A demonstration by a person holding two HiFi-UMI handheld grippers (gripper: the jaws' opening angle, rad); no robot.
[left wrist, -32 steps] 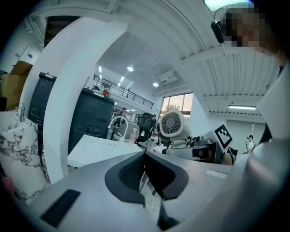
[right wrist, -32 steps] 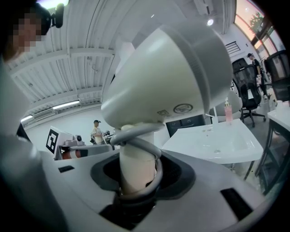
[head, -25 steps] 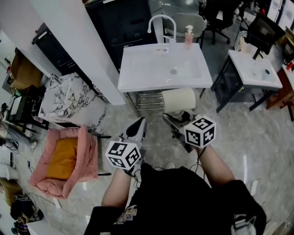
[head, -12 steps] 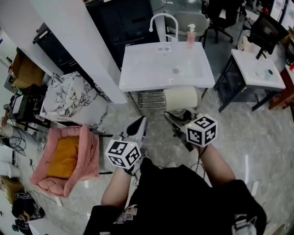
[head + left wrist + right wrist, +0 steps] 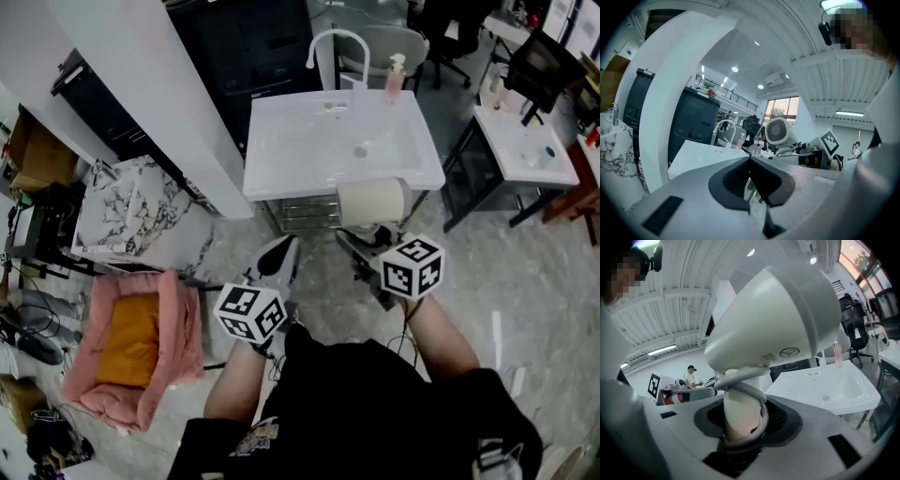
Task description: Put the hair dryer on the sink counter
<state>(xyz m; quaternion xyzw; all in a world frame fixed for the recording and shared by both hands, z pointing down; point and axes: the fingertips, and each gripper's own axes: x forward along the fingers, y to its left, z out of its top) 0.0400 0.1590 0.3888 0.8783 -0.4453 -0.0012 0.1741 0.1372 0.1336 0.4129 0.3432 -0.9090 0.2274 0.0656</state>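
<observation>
**Hair dryer clamped in the right jaws, short of the sink table**

Nearest the camera, the person's dark shirt fills the bottom of the head view and hides both upper arms; only the forearms show. The left gripper (image 5: 278, 258) reaches forward over the floor. In the left gripper view its (image 5: 750, 161) jaws meet tip to tip with nothing between them. The right gripper (image 5: 364, 248) is largely covered by its own marker cube (image 5: 411, 267), so the head view does not show what it carries. The right gripper view does: the jaws of the right gripper (image 5: 740, 423) are pressed on the handle of the hair dryer (image 5: 778, 319), with the cord wound in loops round that handle. The bottom of the handle is lost in the dark gap between the jaws.

From above, the hair dryer (image 5: 373, 202) shows only its cream barrel, held in the air just in front of the near rim of the sink table (image 5: 281, 183), not resting on it. It hides part of the chrome rack beneath.

At the back of the sink table stand a curved faucet (image 5: 333, 42) and a pink soap bottle (image 5: 396, 77). To the left lie a marble-patterned slab (image 5: 131, 206) and a pink cushion (image 5: 141, 347). A second white table (image 5: 525, 145) is cut off at the right edge.
</observation>
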